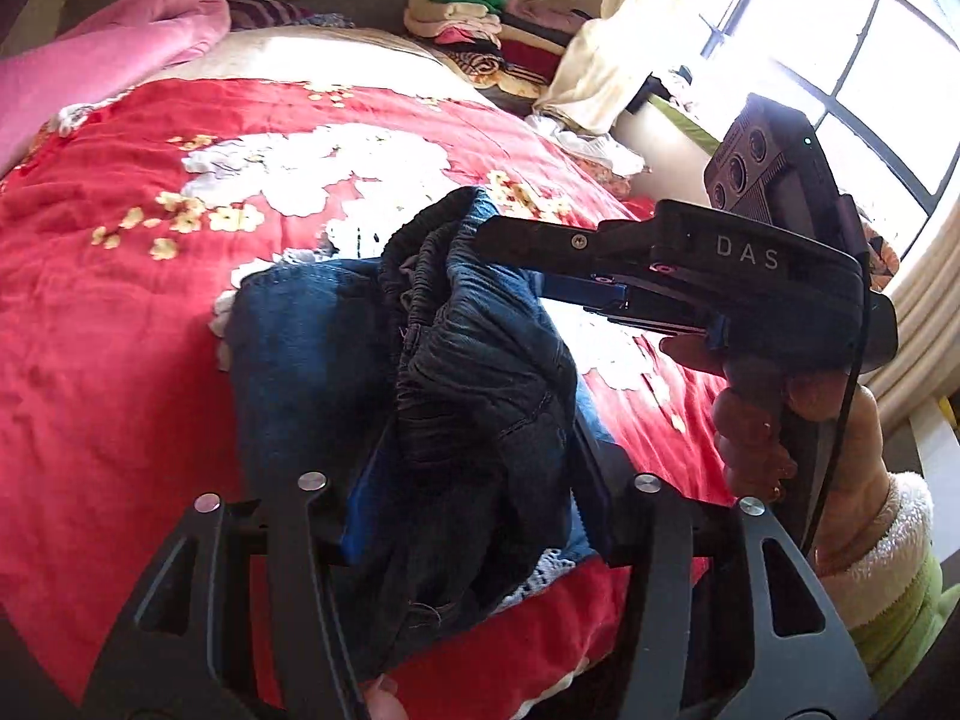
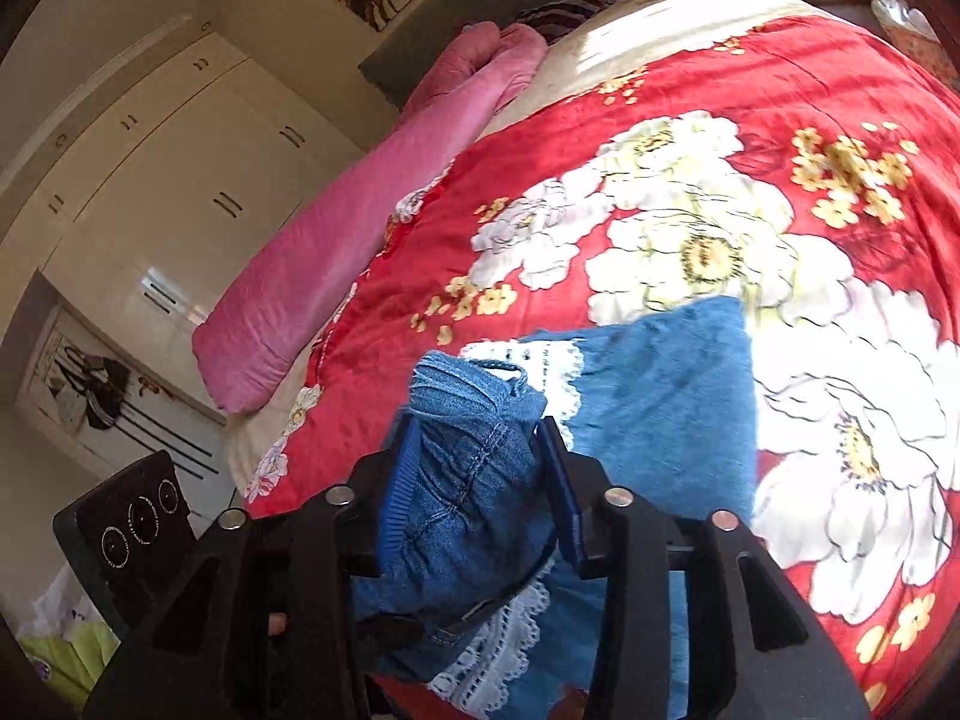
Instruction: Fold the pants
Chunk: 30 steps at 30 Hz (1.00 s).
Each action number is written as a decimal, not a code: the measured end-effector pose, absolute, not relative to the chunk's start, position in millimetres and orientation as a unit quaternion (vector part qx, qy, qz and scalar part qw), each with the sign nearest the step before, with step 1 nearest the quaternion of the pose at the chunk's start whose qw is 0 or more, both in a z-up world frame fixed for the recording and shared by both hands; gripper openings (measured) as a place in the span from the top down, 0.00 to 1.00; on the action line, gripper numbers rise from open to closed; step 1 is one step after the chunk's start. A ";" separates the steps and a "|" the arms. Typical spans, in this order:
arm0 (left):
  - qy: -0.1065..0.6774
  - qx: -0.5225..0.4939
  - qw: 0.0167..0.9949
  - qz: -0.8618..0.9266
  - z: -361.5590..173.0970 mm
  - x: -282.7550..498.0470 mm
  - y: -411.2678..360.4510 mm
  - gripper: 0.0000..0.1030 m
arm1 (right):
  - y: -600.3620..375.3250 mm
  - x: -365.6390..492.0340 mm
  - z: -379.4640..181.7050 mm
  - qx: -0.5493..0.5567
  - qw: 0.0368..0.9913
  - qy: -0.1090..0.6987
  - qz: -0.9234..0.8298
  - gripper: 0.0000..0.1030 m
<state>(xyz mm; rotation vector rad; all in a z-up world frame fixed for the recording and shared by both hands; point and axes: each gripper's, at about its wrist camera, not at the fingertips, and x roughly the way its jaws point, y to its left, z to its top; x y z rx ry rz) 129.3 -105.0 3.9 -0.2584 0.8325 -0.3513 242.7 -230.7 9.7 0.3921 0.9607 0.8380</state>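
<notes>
grippers: black, silver rivets, blue pads (image 2: 401, 480)
right gripper (image 1: 510, 264): "DAS" marked, black cable
sleeve (image 1: 894, 546): cream fleece cuff, green

Left gripper (image 1: 474, 420) and right gripper (image 2: 474, 480), both angled downward, each with its two jaws pressed on bunched denim of the pants (image 1: 480, 372); the right gripper appears at the right in the left wrist view, its handle gripped by a hand (image 1: 774, 414) in a fleecy sleeve (image 1: 894, 546).
</notes>
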 end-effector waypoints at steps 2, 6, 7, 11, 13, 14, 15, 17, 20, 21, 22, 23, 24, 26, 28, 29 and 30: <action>0.401 -0.120 0.889 -0.187 1.4 127.5 -113.7 0.51 | -249.6 243.0 6.2 0.196 0.793 0.441 0.371 0.43; 0.401 -0.103 0.885 -0.214 -4.5 116.9 -132.9 0.46 | -267.2 239.1 10.8 0.208 0.800 0.428 0.365 0.31; 0.403 -0.102 0.883 -0.217 -7.4 116.6 -137.8 0.46 | -264.5 237.1 13.2 0.201 0.802 0.427 0.366 0.28; 0.408 -0.085 0.880 -0.226 -14.0 101.5 -154.5 0.40 | -239.4 232.6 15.4 0.131 0.811 0.441 0.360 0.21; 0.408 -0.079 0.879 -0.235 -15.3 96.1 -159.6 0.34 | -226.4 230.5 9.9 0.099 0.810 0.453 0.359 0.20; 0.407 -0.077 0.878 -0.237 -15.3 93.6 -161.3 0.33 | -221.7 229.6 6.9 0.087 0.810 0.457 0.357 0.21; 0.406 -0.076 0.879 -0.239 -14.8 91.2 -161.9 0.32 | -219.3 229.0 3.9 0.075 0.812 0.459 0.351 0.21; 0.400 -0.076 0.881 -0.241 -13.0 87.2 -160.3 0.31 | -223.7 232.7 -0.9 0.062 0.821 0.460 0.332 0.21; 0.400 -0.102 0.873 -0.259 -9.7 81.8 -151.8 0.23 | -248.5 244.1 -8.8 0.080 0.829 0.468 0.295 0.21; 0.399 -0.104 0.873 -0.260 -9.1 81.1 -149.7 0.23 | -258.0 247.0 -10.8 0.088 0.832 0.468 0.285 0.21; 0.398 -0.103 0.875 -0.258 -8.9 80.2 -148.1 0.23 | -266.2 248.8 -12.2 0.093 0.834 0.469 0.275 0.21; 0.399 -0.104 0.874 -0.257 -9.4 80.0 -147.2 0.23 | -272.0 250.3 -14.5 0.094 0.836 0.471 0.265 0.21; 0.402 -0.112 0.871 -0.260 -9.7 80.3 -145.1 0.23 | -275.0 250.8 -16.7 0.092 0.836 0.473 0.261 0.21; 0.403 -0.125 0.868 -0.263 -7.0 80.7 -139.8 0.23 | -278.0 250.8 -20.1 0.082 0.840 0.476 0.248 0.21; 0.396 -0.130 0.871 -0.261 -1.2 79.2 -132.3 0.22 | -279.7 249.3 -21.7 0.074 0.843 0.476 0.240 0.21; 0.394 -0.131 0.873 -0.256 1.7 78.4 -127.8 0.22 | -281.3 248.4 -21.0 0.075 0.844 0.475 0.239 0.21; 0.392 -0.133 0.876 -0.250 4.7 77.7 -122.7 0.21 | -282.7 246.7 -18.8 0.077 0.845 0.472 0.239 0.21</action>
